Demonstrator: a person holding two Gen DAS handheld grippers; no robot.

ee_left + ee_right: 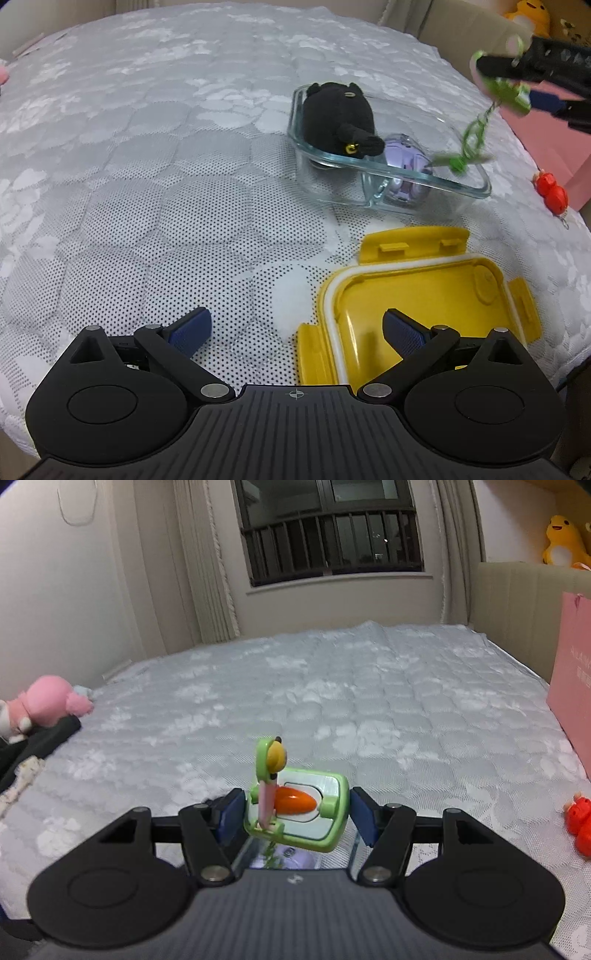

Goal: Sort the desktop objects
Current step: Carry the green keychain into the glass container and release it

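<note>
Green toy (295, 808) | pinched between right gripper (295, 814) pads | above glass container (476, 177) | left gripper (295, 328) spread

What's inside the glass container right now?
A black plush and a clear purple case sit in the glass container. What lies beneath the plush is hidden.
</note>
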